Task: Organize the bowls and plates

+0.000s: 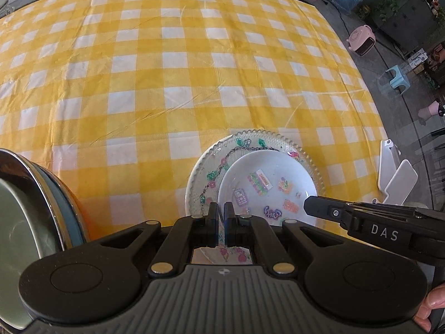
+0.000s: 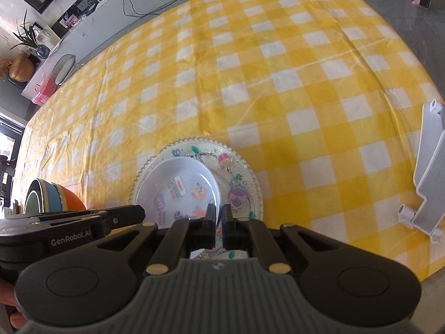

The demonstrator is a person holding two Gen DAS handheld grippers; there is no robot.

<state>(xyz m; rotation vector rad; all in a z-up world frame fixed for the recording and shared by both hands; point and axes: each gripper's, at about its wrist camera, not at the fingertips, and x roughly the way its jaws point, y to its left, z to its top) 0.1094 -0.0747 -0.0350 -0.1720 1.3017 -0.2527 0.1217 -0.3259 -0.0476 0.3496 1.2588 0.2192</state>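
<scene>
A small white plate (image 1: 267, 186) with cartoon stickers lies on a larger clear glass plate (image 1: 211, 172) with a beaded rim, on the yellow checked tablecloth. My left gripper (image 1: 221, 212) is shut on the left edge of the small white plate. My right gripper (image 2: 219, 213) is shut on the right edge of the same white plate (image 2: 178, 186), above the glass plate (image 2: 244, 183). A stack of nested bowls (image 2: 52, 197), orange, blue and green, stands to the left; it also shows in the left wrist view (image 1: 33, 203).
A white folding rack (image 2: 428, 172) lies at the table's right edge, also seen in the left wrist view (image 1: 395, 178). The table edge (image 1: 370, 105) runs along the right, with floor, a stool and a pink heater beyond.
</scene>
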